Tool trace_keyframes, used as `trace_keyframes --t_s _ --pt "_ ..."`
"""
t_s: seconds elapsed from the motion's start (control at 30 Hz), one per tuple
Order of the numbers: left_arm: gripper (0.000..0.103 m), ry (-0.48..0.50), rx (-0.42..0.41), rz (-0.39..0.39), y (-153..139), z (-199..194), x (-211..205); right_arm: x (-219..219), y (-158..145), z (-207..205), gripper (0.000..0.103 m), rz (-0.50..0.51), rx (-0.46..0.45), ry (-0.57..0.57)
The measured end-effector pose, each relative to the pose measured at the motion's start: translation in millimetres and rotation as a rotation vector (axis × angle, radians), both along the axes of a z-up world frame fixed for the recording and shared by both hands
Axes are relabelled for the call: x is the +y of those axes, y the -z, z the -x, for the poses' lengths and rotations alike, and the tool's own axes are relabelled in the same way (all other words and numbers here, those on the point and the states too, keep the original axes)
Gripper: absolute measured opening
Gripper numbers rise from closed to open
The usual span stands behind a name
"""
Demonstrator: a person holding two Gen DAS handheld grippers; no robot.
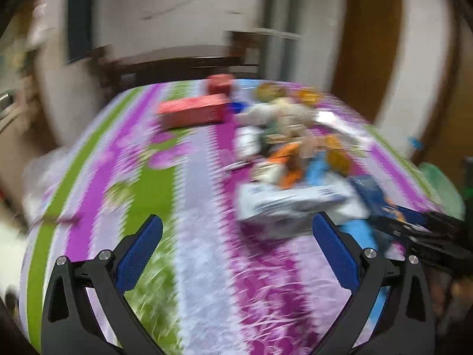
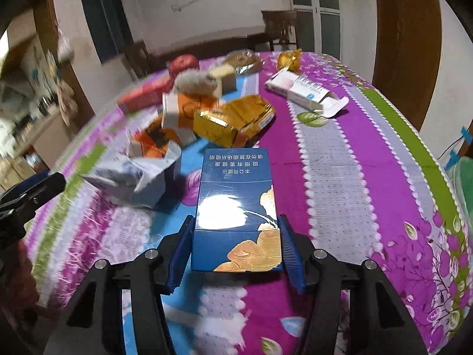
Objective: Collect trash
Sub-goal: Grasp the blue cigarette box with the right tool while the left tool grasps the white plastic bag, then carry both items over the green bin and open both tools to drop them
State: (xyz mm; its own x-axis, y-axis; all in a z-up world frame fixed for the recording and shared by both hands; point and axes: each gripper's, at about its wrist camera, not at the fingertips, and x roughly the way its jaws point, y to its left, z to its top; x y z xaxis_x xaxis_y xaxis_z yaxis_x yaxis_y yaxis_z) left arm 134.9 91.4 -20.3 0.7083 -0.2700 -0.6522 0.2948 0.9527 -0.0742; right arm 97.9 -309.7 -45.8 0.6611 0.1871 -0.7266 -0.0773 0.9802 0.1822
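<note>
My right gripper (image 2: pixel 235 230) is shut on a dark blue cigarette box (image 2: pixel 236 204) with gold print, its blue pads pressed against both sides. The box also shows at the right of the blurred left wrist view (image 1: pixel 375 198). My left gripper (image 1: pixel 236 232) is open and empty above the tablecloth, its right finger (image 1: pixel 334 245) close to a torn pale blue-white box (image 1: pixel 289 204); that box also shows in the right wrist view (image 2: pixel 139 180). Behind lie a gold foil wrapper (image 2: pixel 236 121), an orange-and-white box (image 2: pixel 180 112) and a white carton (image 2: pixel 304 91).
The table carries a purple, green and blue floral cloth (image 2: pixel 369 183). A long red box (image 1: pixel 192 111) and a small red box (image 1: pixel 220 84) lie at the far side. A gold candy wrapper (image 2: pixel 289 59) lies far right. A green bag (image 2: pixel 464 177) hangs off the right edge.
</note>
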Motion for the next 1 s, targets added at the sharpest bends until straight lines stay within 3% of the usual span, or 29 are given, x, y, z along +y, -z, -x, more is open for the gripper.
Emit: trace_keyframes --t_s 0.13,0.23,0.33,0.5,0.63,0.7,0.8,1.0 --pt "0.098 0.266 -0.057 -0.088 -9.0 -15.1 -22.9 -17.8 -7.6 9.9 0.057 -0.029 -0.042 0.016" --pt "0.097 0.443 -0.014 -0.116 -4.8 -32.8 -41.3 -31.1 -10.3 13.5 0.057 -0.045 -0.045 0.033" --pt "0.096 0.541 0.001 -0.166 5.6 -41.0 -55.6 -46.8 -8.4 20.8 0.057 -0.065 -0.039 0.06" --pt "0.069 0.59 0.101 -0.189 25.9 -62.8 -66.5 -68.8 -2.9 27.0 0.057 -0.104 -0.018 0.103" --pt "0.062 0.583 0.155 -0.227 41.9 -67.1 -71.1 -78.4 -0.8 29.4 0.057 -0.126 -0.012 0.116" --pt "0.053 0.593 0.186 -0.242 48.5 -63.9 -73.4 -80.4 -0.6 30.0 0.057 -0.131 -0.013 0.113" --pt "0.034 0.571 0.163 -0.239 46.9 -51.7 -71.9 -78.1 -1.5 30.8 0.057 -0.126 -0.019 0.094" --pt "0.032 0.541 0.118 -0.131 8.8 -23.2 -64.3 -74.6 -18.0 39.5 0.057 -0.103 -0.093 0.046"
